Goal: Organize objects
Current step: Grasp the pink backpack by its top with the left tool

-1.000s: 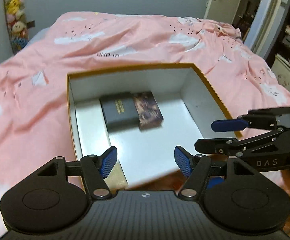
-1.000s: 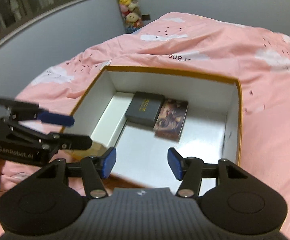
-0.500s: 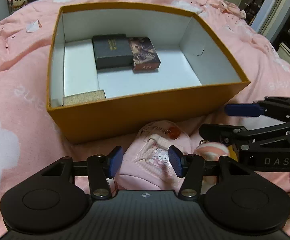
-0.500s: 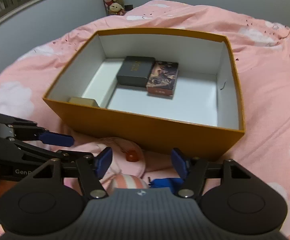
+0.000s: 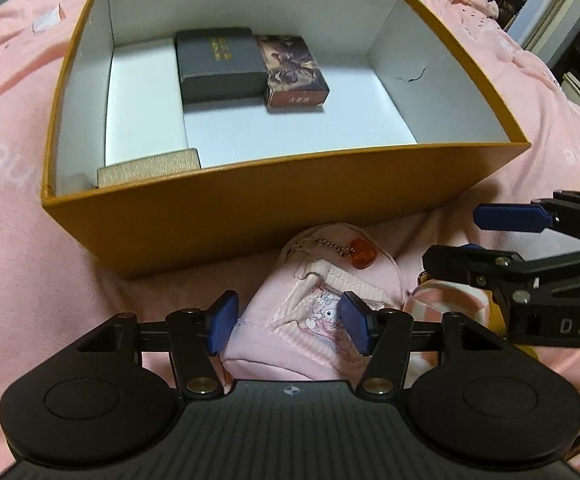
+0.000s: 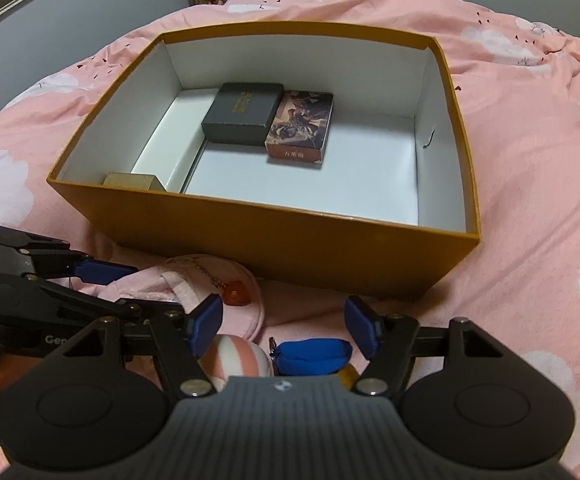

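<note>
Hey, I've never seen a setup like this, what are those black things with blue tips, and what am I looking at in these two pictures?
Those are two hand-held grippers, each with a camera looking forward along its two blue-tipped fingers. No robot arm is involved; a person carries one in each hand.

One picture comes from the left gripper, the other from the right gripper. Each also shows the other gripper at its side.

Both look down at a bed with a pink blanket. On it sits an open orange box holding a dark case, a picture-printed box and a small tan box.

In front of the box lie a pink pouch with an orange charm, a striped ball and a blue pouch.

The left gripper's jaws are opening around the pink pouch, not pressing it. The right gripper is open over the ball and blue pouch. Nothing is held.
</note>
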A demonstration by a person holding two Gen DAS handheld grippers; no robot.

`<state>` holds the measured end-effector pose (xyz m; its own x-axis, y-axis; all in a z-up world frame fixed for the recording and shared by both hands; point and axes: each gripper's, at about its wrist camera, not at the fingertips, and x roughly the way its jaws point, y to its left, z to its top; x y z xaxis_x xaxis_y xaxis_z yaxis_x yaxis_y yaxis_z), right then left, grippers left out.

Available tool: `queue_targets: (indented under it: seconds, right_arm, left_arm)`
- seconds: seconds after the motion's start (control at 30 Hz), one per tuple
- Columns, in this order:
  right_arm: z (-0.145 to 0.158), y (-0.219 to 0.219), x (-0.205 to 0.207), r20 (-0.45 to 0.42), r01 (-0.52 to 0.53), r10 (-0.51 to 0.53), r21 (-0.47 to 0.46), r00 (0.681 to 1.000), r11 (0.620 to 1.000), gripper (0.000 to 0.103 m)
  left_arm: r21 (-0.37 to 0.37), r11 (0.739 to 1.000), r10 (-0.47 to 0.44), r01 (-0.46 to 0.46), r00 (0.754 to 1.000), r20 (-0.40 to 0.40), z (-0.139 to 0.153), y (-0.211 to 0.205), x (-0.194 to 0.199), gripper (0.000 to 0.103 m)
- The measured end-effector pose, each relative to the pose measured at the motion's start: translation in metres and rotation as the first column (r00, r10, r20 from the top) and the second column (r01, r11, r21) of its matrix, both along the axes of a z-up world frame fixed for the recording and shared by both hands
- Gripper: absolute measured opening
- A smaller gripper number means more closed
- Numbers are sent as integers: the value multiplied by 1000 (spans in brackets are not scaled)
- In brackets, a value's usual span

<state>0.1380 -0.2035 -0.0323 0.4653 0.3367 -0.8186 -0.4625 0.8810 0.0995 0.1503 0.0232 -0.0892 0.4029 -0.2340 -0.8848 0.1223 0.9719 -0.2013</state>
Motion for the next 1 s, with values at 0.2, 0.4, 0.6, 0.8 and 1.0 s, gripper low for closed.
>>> queue_targets:
  seconds: [0.2,0.4,0.6,0.8,1.0]
  right_arm:
    - [-2,1,0,-10,2,-2,-4,1000,1000,69]
    - [0,0,-2,-3,4,-4,-3,1000,1000,69]
    - [3,-1,-4,6,6,-6,2,1000,1000,68]
    - [15,2,-8,41,-9,8,29,999,1000,66]
    - [28,14,-12,21,-64,62,93,998,994,59]
  left_arm:
    - [-54,998,35,-37,999,-25,-10,9,2,74]
    - [-36,998,52,-52,999,-3,-6,2,-7,58]
    - [-11,997,79,-79,995,54,13,1,-22,37]
    - [14,994,108,-110,988,112,35,5,-42,34]
    - [45,983,172,-180,974,147,55,27,-60,34]
